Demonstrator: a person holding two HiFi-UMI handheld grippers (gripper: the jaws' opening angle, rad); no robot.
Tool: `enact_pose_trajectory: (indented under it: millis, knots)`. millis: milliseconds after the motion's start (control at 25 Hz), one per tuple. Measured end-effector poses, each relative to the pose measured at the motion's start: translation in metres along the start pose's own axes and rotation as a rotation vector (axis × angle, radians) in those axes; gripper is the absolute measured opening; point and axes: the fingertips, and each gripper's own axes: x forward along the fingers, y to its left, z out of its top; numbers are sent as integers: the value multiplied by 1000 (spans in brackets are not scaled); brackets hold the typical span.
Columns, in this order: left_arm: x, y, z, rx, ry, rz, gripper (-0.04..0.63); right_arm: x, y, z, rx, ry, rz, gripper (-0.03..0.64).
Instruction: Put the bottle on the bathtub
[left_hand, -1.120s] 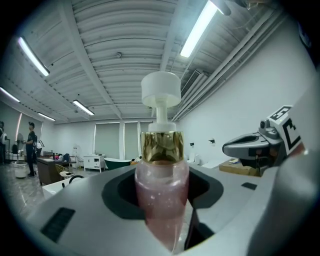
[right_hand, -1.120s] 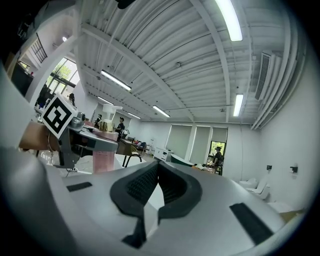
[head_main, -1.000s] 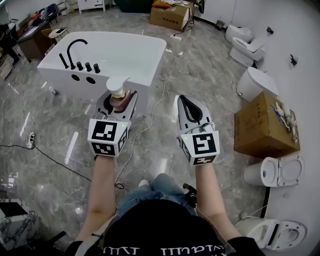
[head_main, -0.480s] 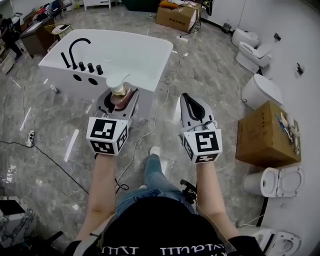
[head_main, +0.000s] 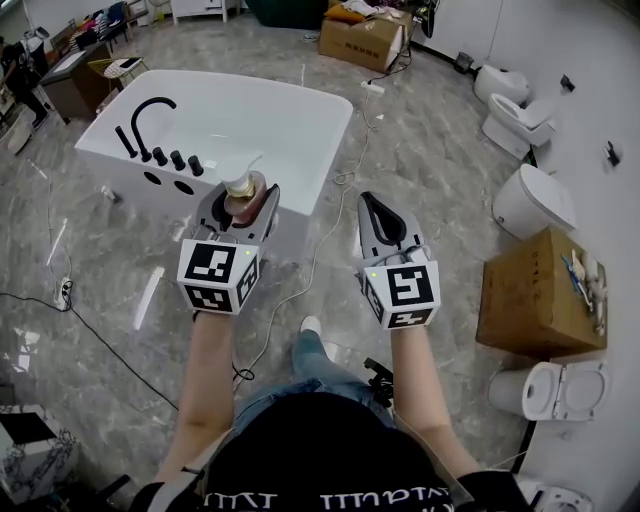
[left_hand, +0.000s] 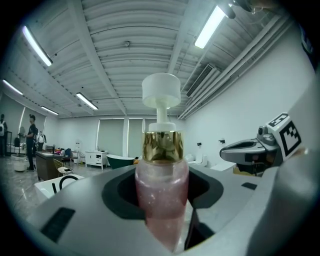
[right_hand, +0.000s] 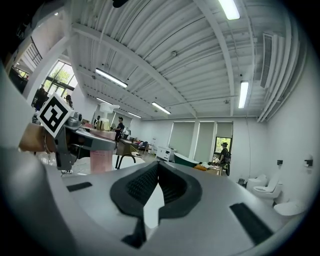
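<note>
**Bottle clamped in L hand-held gripper, tub just ahead**

L hand-held gripper (head_main: 238, 192): jaws clamped on the pink bottle (left_hand: 161, 192), pads pressing the body from both sides. Bottle is upright, w/ gold collar (left_hand: 163, 146) and white pump head (left_hand: 161, 90) sticking up above the jaws. It's carried in the air, not on the bathtub (head_main: 262, 120) yet. Tub sits just ahead of the L tips; black faucet (head_main: 143, 115) on its deck is ahead and to the left.

R hand-held gripper (head_main: 372, 203): jaws together, nothing between them. It's held level to the right of the L one, apart from it, pointing the same way.

Cardboard box (head_main: 535, 290) is on the floor well right of the R gripper, w/ a white toilet (head_main: 532, 200) ahead-right of it.
</note>
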Motion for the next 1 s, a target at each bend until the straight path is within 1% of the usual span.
enact_pose_trajectory:
  millis: [320,480,600,720,1000]
  knots:
    - [102,37,-3,2,16,23,213,88,-60,-16,9,16,23,15]
    - [153,48,-9,3,33,39,213,129,-91,-32,25,33,49,15]
    - [183,57,-15,12,50,37,213,157,-103,-41,32,45,73,15]
    - [207,63,-26,16,75,25,213,179,-110,-50,37,59,94,15]
    - [257,63,-60,24,143,-53,213,215,-125,-80,66,105,98,15]
